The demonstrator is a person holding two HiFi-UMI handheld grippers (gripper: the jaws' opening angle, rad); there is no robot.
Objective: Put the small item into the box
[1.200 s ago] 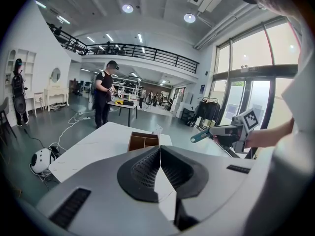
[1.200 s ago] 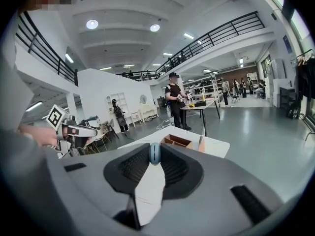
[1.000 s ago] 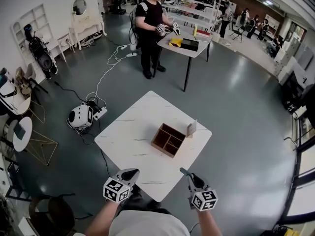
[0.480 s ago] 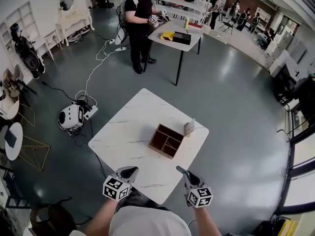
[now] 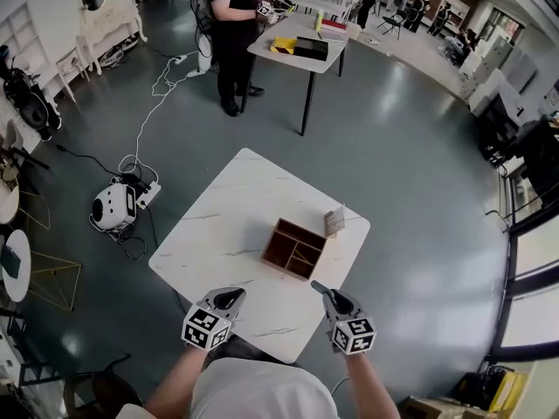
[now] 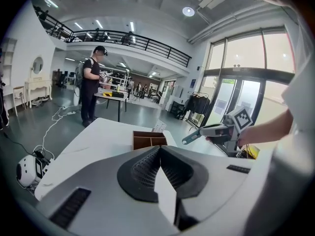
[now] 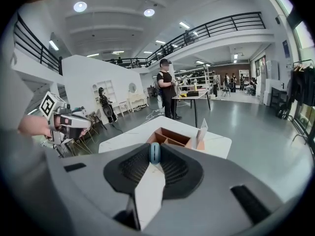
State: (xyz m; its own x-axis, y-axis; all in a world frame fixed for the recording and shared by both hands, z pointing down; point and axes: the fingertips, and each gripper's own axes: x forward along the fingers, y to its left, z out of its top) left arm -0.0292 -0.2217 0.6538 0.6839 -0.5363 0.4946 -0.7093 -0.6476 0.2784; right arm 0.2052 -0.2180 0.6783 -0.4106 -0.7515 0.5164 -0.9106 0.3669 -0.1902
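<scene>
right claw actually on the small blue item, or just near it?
Touching. The right gripper view shows the right claw shut on the small blue item, which is pinched between its two tips with no gap on either side.

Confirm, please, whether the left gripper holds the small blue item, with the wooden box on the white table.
Not quite: the right gripper holds the small blue item, as the right gripper view shows. The wooden box is indeed on the white table.

White marble-look square table (image 5: 223, 230), small upright card stand (image 5: 334, 222) near its far edge. Person in black (image 5: 229, 24) at grey far table (image 5: 293, 49). White round device (image 5: 112, 206) on grey floor (image 5: 419, 147).
</scene>
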